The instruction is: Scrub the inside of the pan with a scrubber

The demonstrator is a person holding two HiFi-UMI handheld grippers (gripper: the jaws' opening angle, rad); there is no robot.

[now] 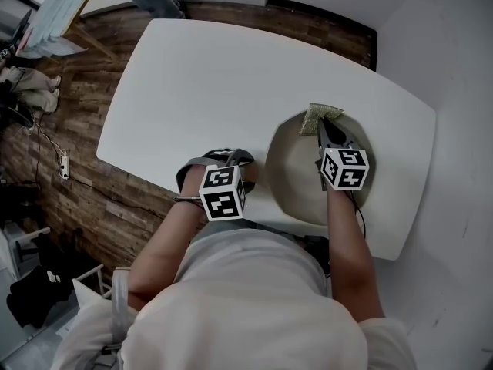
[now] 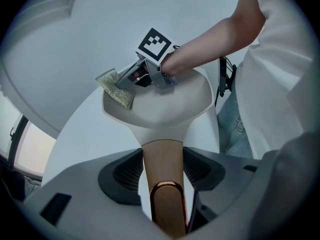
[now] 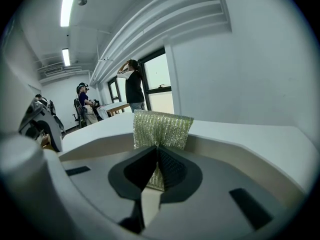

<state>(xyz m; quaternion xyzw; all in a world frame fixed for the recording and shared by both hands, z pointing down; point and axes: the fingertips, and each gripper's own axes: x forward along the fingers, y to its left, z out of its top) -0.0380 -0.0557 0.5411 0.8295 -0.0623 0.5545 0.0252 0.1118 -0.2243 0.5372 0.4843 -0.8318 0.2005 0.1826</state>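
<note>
A cream pan sits at the table's near right. Its wooden handle lies between the pads of my left gripper, which is shut on it; in the head view that gripper is just left of the pan. My right gripper is shut on a greenish-gold mesh scrubber held at the pan's far rim. In the right gripper view the scrubber stands up out of the closed right gripper, above the pan's wall. From the left gripper view, the scrubber hangs over the pan's far edge.
The white table stretches away to the left and back of the pan. A white wall runs close along the table's right side. Wooden floor lies beyond the left edge. People stand far off by windows.
</note>
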